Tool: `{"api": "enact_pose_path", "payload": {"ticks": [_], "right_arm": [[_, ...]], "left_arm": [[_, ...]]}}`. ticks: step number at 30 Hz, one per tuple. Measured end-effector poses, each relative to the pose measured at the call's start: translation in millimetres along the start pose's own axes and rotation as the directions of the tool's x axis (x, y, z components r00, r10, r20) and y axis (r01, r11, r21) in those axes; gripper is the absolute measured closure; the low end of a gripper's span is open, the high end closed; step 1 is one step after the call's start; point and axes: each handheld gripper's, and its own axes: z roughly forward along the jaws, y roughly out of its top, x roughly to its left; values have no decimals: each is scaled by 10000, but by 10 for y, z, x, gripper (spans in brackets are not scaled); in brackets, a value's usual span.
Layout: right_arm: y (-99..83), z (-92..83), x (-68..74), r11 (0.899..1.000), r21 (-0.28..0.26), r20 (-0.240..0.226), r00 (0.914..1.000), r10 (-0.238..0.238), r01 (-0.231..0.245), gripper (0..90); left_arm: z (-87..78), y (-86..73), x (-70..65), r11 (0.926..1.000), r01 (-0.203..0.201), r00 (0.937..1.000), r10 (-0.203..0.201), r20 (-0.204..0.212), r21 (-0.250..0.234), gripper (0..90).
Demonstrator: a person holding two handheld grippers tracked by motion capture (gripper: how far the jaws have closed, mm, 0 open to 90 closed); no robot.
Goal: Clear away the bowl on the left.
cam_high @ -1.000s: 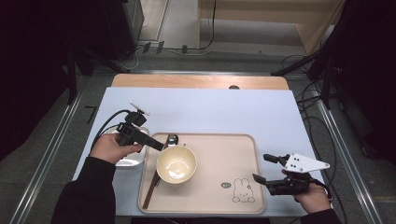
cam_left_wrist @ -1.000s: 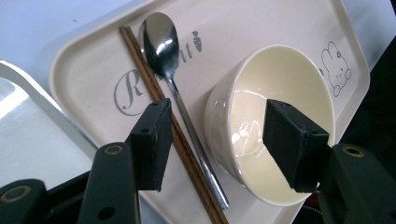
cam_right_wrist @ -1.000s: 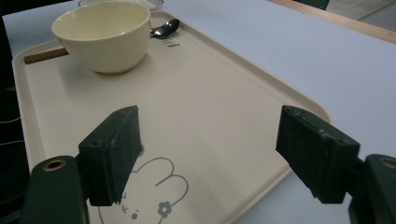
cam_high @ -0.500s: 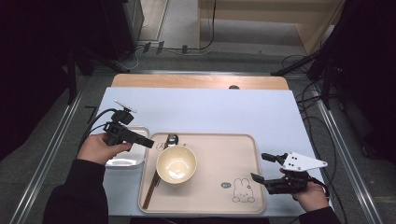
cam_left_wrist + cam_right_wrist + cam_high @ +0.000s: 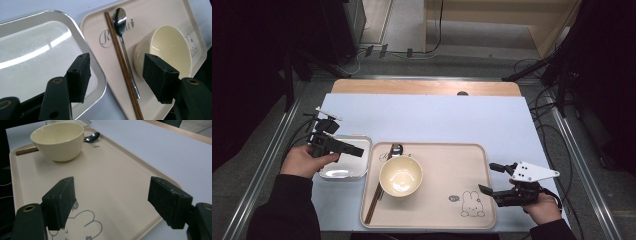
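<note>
Metal tray (image 5: 343, 165) sits on the worktop just left of the beige tray (image 5: 437, 220), released. Left tool (image 5: 357, 151) over it, jaws just opening wide, empty. Right tool (image 5: 489, 180) wide, idle. Remaining steps unclear.

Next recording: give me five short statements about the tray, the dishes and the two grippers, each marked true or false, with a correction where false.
1. The cream bowl stands on the beige tray. True.
2. The spoon lies inside the bowl. False: it lies on the tray beside the bowl, next to the wooden chopsticks.
3. The left gripper holds the chopsticks. False: its fingers are apart with nothing between them, over the metal dish.
4. The metal dish sits on the tray. False: it sits on the table, left of the tray.
5. The right gripper is open at the tray's right edge. True.
</note>
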Motion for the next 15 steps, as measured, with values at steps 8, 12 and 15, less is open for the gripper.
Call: {"api": "enact_pose_path", "payload": {"ticks": [8, 12, 15], "right_arm": [[6, 9, -2, 10000, 30, -44, 10000, -13, 13, 220], [5, 7, -2, 10000, 32, -29, 10000, -15, 15, 220], [6, 6, -1, 10000, 3, -41, 10000, -31, 31, 221]], "left_arm": [[-88, -82, 135, 9993, 138, 9993, -150, -338, -341, 392], [-115, -116, 206, 9989, 206, 9977, -232, -632, -427, 390], [-118, -148, 278, 9981, 403, 9965, -436, -713, -465, 390]]}}
